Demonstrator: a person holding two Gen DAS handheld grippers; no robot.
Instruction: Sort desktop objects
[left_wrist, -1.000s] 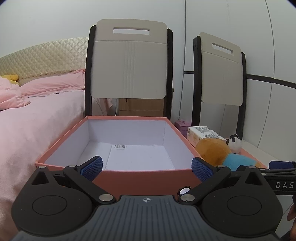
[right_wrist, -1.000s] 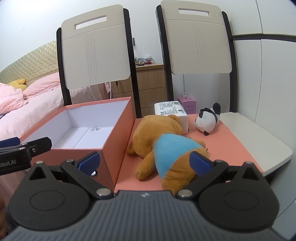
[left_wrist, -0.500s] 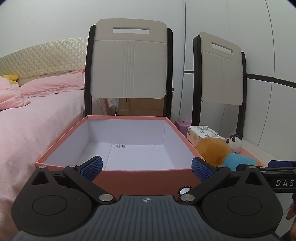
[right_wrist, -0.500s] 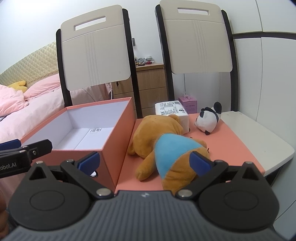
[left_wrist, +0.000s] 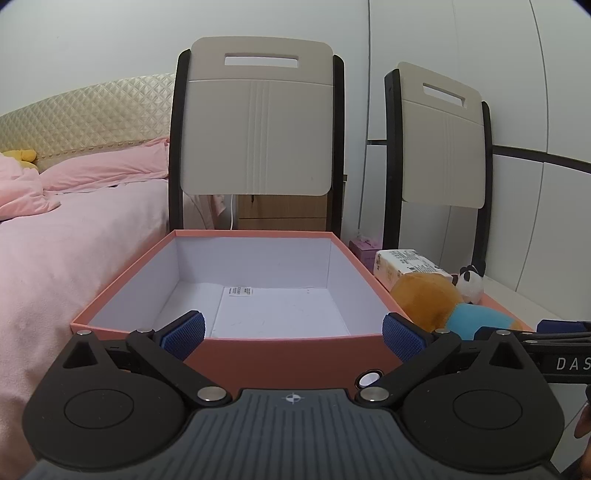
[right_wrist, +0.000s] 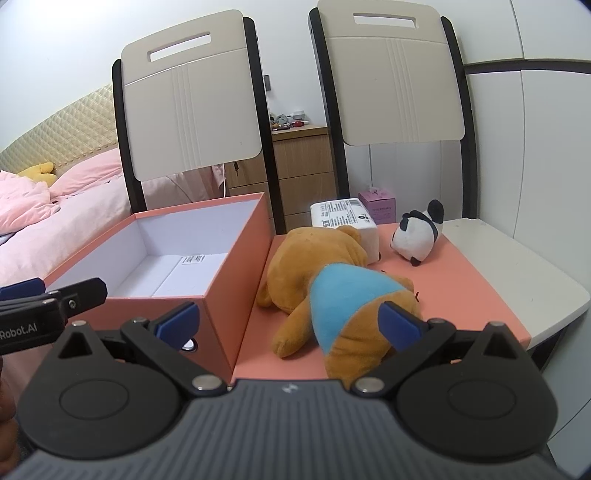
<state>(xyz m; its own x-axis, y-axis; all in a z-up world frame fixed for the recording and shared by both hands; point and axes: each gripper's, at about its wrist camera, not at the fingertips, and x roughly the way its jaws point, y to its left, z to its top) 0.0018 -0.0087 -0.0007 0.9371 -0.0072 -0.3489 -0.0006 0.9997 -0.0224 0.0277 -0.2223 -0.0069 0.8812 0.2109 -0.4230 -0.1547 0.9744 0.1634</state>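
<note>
Right claw (right_wrist: 288, 321) held wide open, empty; brown bear (right_wrist: 332, 291) lies just ahead between its fingers, long axis running away and leftward. Left claw (left_wrist: 293, 336) also spread, empty, facing the open box (left_wrist: 280, 350). Right judged nearer.

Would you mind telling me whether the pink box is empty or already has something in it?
Empty. The box shows only its bare white floor with a small label; the bear and panda lie outside, beside it.
</note>
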